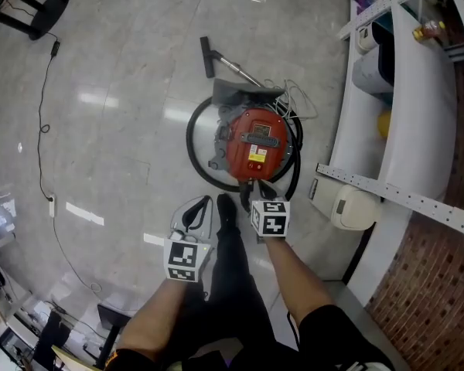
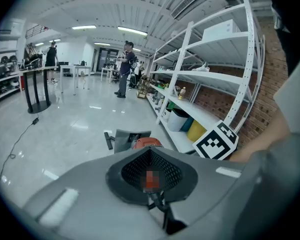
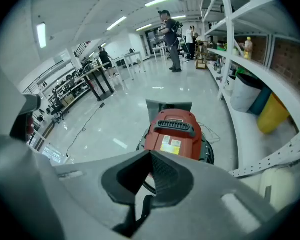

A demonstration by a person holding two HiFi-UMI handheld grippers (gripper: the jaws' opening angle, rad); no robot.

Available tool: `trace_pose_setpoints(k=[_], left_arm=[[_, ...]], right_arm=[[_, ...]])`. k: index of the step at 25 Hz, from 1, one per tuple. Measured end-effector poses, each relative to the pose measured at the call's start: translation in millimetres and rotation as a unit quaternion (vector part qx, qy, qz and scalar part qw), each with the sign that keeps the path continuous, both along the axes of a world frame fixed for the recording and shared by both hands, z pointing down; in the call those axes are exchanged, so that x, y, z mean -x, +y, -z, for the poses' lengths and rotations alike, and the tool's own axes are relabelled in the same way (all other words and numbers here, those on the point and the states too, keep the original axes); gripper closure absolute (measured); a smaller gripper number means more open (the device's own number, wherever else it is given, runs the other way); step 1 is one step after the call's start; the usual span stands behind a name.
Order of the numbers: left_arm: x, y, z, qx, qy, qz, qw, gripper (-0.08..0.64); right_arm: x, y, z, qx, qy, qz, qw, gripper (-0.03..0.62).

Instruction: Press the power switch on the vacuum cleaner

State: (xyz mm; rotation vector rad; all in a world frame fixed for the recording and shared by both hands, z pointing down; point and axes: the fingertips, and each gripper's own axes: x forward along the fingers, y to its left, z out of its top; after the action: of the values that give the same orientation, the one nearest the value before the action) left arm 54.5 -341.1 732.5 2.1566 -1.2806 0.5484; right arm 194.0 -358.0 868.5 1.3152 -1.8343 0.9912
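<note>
1. Two grippers were empty, jaws closed: left gripper and right gripper.
2. The red vacuum cleaner stood on the floor, directly ahead of the right gripper's jaws.
3. The right gripper was nearer to it; the left gripper sat farther back.

Both arms reach forward and down, side by side. The left gripper has its jaws pressed together, nothing between. The right gripper is slightly farther out, its jaws likewise together, nothing between.
</note>
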Motion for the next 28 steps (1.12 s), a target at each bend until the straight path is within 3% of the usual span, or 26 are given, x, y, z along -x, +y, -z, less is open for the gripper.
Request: trace_pose_setpoints(k=[6,11,14,19,22,28], left_arm=[[19,33,41,-0.012,0.007,0.0,0.9999,0.545],[33,41,96,-0.071,0.035,-0.007,0.9968,0.544],[40,64,134,-0.102,0.028,-0.022,0.9941,0.545],[63,105,179,-0.141,0.032,-0.003,0.9896,0.543],[81,135,194,-0.145,0.046,0.004,0.9884,0.543],[133,182,221,-0.158,0.038,0.037,0.986,0.543]], right_arm=[[15,30,80,-0.054,-0.018,-0.013,0.998,0.601],[39,31,156,-0.13,-0.033,-0.012,0.991,0.601],[61,56,204,-0.161,-0.046,-0.007,0.986,0.601],[91,103,265,-0.204,-0.055,0.007,0.977,0.601],[108,132,292,-0.226,-0.058,0.014,0.972,0.601],[150,182,336,-0.266,-0.067,0.026,0.961,0.601]])
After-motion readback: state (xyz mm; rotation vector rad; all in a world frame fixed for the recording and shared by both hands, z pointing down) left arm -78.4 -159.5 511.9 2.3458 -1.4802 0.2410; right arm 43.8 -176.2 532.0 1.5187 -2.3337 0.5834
